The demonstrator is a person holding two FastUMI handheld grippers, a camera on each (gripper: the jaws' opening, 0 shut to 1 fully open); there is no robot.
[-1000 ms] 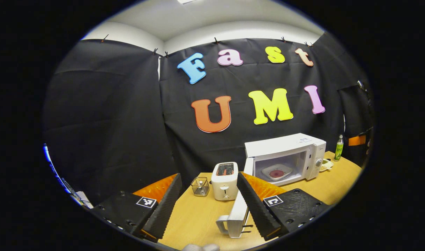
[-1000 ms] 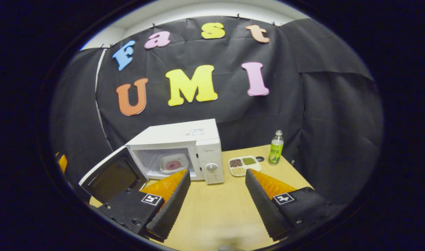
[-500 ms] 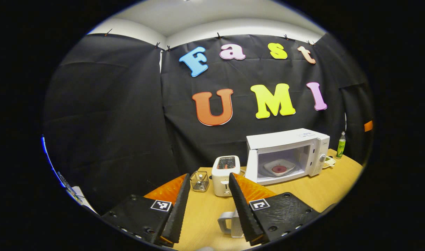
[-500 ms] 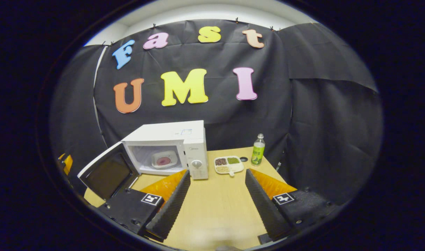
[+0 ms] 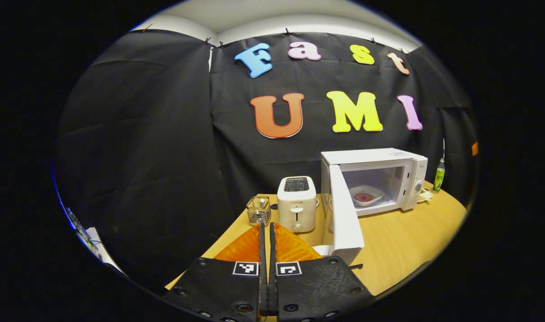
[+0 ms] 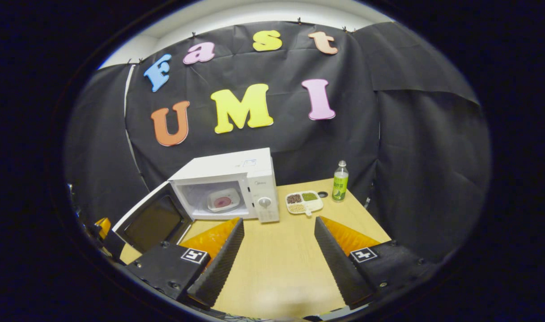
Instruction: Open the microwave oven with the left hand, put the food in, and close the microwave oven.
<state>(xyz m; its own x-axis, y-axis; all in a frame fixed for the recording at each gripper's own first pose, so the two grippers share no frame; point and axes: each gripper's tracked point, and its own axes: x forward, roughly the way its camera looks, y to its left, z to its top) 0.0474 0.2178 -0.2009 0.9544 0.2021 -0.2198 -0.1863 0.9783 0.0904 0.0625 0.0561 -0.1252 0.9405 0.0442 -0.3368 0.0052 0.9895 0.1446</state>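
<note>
The white microwave stands on the wooden table, its door swung open toward me. Inside lies a white plate with red food. My left gripper is shut with nothing between its fingers, just left of the door's outer face and in front of the toaster. In the right gripper view the microwave and its open door sit at the left, the plate inside. My right gripper hangs open over the bare table, short of the microwave's control panel.
A white toaster and a small wire basket stand left of the microwave. To its right lie a divided tray of grains, a dark cap and a green bottle. Black cloth walls the booth.
My left gripper has gone from wide open to shut and shifted left of the door handle, so the door's outer face now shows. The right gripper has barely moved.
</note>
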